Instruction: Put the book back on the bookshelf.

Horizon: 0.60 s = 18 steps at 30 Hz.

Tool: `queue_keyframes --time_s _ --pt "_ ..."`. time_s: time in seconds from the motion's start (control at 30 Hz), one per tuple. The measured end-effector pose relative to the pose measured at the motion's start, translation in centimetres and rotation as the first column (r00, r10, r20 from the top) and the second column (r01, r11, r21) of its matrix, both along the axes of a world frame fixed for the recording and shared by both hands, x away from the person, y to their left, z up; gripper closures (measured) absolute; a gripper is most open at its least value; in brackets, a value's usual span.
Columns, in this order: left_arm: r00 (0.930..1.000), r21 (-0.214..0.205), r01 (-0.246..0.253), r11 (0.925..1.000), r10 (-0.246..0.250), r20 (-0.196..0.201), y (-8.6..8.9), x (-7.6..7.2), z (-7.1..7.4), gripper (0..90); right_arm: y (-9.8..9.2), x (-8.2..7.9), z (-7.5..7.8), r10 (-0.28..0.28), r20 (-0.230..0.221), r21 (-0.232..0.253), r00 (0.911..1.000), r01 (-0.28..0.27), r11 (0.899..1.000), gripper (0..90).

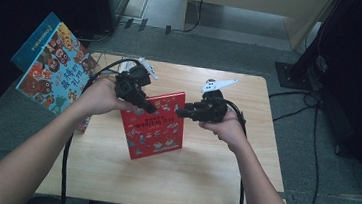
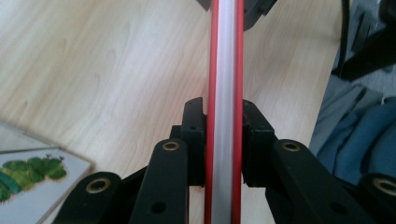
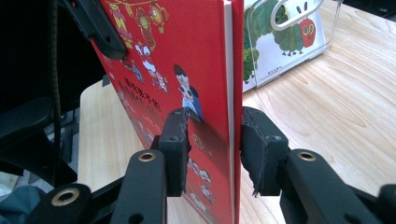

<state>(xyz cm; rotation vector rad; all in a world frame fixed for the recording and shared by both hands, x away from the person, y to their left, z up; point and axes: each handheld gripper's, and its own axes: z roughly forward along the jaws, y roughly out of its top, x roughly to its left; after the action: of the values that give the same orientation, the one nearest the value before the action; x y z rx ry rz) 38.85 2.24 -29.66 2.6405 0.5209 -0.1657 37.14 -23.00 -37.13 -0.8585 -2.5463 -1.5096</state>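
A red picture book (image 1: 154,124) with cartoon figures on its cover hangs tilted above the wooden table (image 1: 211,180), held between both hands. My left gripper (image 1: 147,107) grips its upper left edge. In the left gripper view the book's white page edge (image 2: 225,70) runs straight up between the jaws, and both pads (image 2: 195,135) lie against the red covers. My right gripper (image 1: 180,113) holds the upper right edge. In the right gripper view its pads (image 3: 177,140) clamp the cover (image 3: 187,56) and the back.
A blue picture book (image 1: 54,64) stands tilted at the table's left edge. A caterpillar book (image 3: 285,37) sits in a clear stand on the table and appears again as the caterpillar book (image 2: 32,172). Cables (image 1: 315,145) trail across the floor at right.
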Motion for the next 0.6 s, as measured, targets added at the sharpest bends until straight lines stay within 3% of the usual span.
queue_keyframes --time_s 0.13,0.2,0.3,0.43,0.6 --pt "0.9997 0.107 0.022 0.994 -0.021 -0.012 -1.9 0.4 0.2 77.0 -0.2 -0.2 -0.2 -0.006 0.01 0.011 0.9999 0.006 1.0 62.5" --pt "0.9984 0.137 -0.02 0.9904 0.027 -0.05 -2.3 0.8 0.3 77.8 -0.3 -0.3 -0.5 -0.011 0.026 0.003 0.9996 0.011 1.0 59.5" --pt "0.9954 0.123 -0.029 0.992 0.04 -0.087 -1.9 1.0 0.3 80.0 -0.8 -0.6 -1.1 -0.031 0.035 -0.035 0.9989 0.032 0.999 58.4" --pt "0.993 0.118 -0.068 0.9907 0.078 -0.088 -1.1 1.2 0.7 80.2 -1.9 -1.0 -2.4 -0.066 0.047 -0.076 0.9967 0.069 0.995 57.7" --pt "0.9799 0.084 -0.151 0.9849 0.161 -0.119 0.9 1.7 1.8 80.1 -3.2 -1.4 -4.8 -0.114 0.062 -0.168 0.9915 0.123 0.978 55.3"
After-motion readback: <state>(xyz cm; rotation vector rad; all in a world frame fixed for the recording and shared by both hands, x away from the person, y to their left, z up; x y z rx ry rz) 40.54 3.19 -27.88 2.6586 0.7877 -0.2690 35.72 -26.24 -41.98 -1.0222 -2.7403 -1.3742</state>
